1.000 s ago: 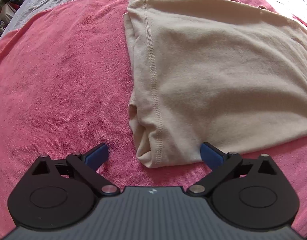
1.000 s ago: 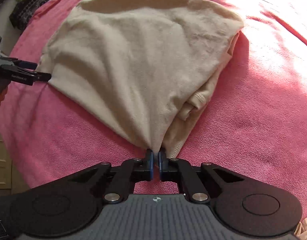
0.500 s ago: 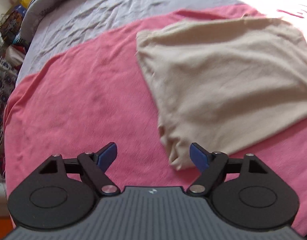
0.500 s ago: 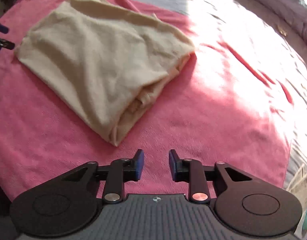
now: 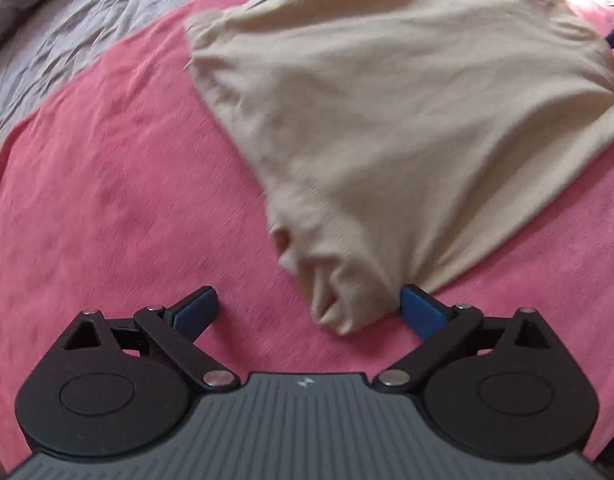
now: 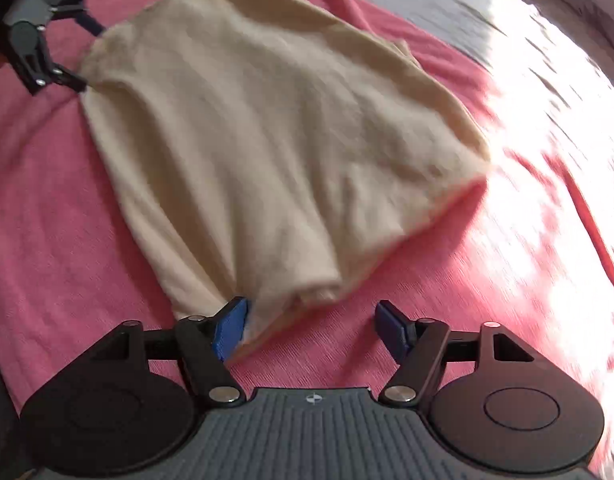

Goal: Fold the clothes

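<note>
Slippage is the main risk on the left side: the left hand-held gripper (image 5: 309,308) straddles a bunched corner of the beige knit garment (image 5: 407,120), which lies partly folded on the pink terry towel (image 5: 107,160) spread over the bed's grey sheet (image 5: 67,28). That corner is a lumpy wad of several layers, so a closing pinch could catch only the top ply and let the rest sag out when lifted, spoiling the fold. It could also nip the towel under the garment and drag it along.

Its jaws stand wide and are opening; the corner sits between them, brushing or just beside the right blue pad (image 5: 421,312), while the left pad (image 5: 197,312) is well clear of the cloth. Nothing is gripped.

On the right side, the right hand-held gripper (image 6: 309,328) is poised over the garment's opposite near corner. Its jaws are opening too, fairly wide; the left blue pad (image 6: 231,328) lies against the garment's edge and the right pad (image 6: 391,330) sits over bare towel, apart from the cloth. It holds nothing. The hazard here, I judge, is uneven grabbing: if one corner is caught deeper than the other, the garment will skew and the edges will not line up. Motion blur in both views suggests the hands are moving, which makes a mis-aimed pinch more likely.
</note>
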Demonstrator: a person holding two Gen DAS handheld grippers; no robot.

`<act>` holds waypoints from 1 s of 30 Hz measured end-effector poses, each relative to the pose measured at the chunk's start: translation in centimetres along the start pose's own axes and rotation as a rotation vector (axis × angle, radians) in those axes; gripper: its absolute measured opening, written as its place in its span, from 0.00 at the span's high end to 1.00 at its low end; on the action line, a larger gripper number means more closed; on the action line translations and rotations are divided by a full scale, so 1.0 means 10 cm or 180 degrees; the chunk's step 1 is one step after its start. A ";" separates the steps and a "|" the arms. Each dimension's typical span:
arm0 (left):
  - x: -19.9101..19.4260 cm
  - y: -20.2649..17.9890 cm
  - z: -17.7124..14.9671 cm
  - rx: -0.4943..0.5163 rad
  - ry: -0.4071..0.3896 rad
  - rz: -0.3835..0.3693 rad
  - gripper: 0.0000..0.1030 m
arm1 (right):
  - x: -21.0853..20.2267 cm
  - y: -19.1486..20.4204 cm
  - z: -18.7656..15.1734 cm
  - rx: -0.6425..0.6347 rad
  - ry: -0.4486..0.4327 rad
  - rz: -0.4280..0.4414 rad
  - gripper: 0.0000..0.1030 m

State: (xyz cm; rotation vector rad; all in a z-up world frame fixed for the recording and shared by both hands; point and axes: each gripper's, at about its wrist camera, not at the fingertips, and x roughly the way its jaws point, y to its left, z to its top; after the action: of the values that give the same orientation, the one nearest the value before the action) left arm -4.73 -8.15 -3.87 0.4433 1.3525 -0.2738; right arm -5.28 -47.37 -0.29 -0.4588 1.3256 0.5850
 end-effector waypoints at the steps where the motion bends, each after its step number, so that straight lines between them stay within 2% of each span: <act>1: -0.03 0.08 -0.04 -0.0071 0.0066 0.0041 0.12 | -0.06 -0.10 -0.01 0.0160 0.0151 -0.0084 0.25; 2: -0.11 0.11 -0.05 -0.0086 0.0006 0.0033 0.15 | -0.13 -0.14 0.01 0.0145 0.0140 -0.0126 0.25; 4: -0.28 0.15 -0.03 -0.0099 -0.0143 -0.0018 0.15 | -0.28 -0.09 0.15 -0.0060 -0.0067 -0.0116 0.22; 6: -0.46 0.05 0.10 0.0005 -0.0440 -0.0234 0.15 | -0.36 0.03 0.39 -0.0256 -0.0314 -0.0008 0.15; 9: -0.61 -0.34 0.41 0.0454 -0.0949 -0.0428 0.12 | -0.30 0.33 0.83 -0.0514 -0.0662 0.0271 0.10; 11: -0.54 -0.58 0.62 0.0778 -0.1208 -0.0367 0.12 | -0.17 0.56 1.08 -0.0743 -0.0863 0.0427 0.06; 12: -0.45 -0.66 0.73 0.0892 -0.1249 -0.0331 0.12 | -0.06 0.69 1.17 -0.0930 -0.0944 0.0467 0.01; 13: -0.35 -0.72 0.82 0.0977 -0.1227 -0.0313 0.12 | 0.06 0.78 1.21 -0.1098 -0.0957 0.0448 0.00; 14: -0.20 -0.72 0.89 0.1002 -0.1083 -0.0333 0.12 | 0.18 0.85 1.22 -0.1248 -0.0940 0.0406 0.00; 15: -0.05 -0.72 0.95 0.1027 -0.0940 -0.0352 0.07 | 0.31 0.89 1.22 -0.1324 -0.0860 0.0344 0.00; 16: 0.10 -0.73 1.02 0.1051 -0.0796 -0.0371 0.00 | 0.41 0.86 1.19 -0.1251 -0.0868 0.0364 0.00; 17: 0.20 -0.71 1.06 0.1053 -0.0702 -0.0406 0.00 | 0.44 0.78 1.15 -0.1069 -0.0987 0.0440 0.00; 19: 0.22 -0.62 1.07 0.0970 -0.0709 -0.0541 0.00 | 0.44 0.65 1.05 -0.0812 -0.1183 0.0533 0.00; 21: 0.24 -0.56 1.07 0.0922 -0.0719 -0.0639 0.00 | 0.43 0.62 0.93 -0.0763 -0.1302 0.0465 0.00; 22: 0.23 -0.57 1.05 0.0979 -0.0728 -0.0608 0.00 | 0.43 0.62 0.87 -0.0774 -0.1341 0.0425 0.00; 25: 0.23 -0.54 0.99 0.1059 -0.0734 -0.0601 0.00 | 0.38 0.54 0.71 -0.0735 -0.1333 0.0409 0.00; 30: 0.20 -0.38 0.81 0.1155 -0.0731 -0.0545 0.00 | 0.31 0.30 0.32 -0.0507 -0.1143 0.0375 0.00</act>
State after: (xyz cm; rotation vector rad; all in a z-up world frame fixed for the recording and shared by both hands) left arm 1.08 -15.06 -5.20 0.5793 1.1170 -0.6983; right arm -4.33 -42.68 -2.69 -0.3849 0.9712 0.8339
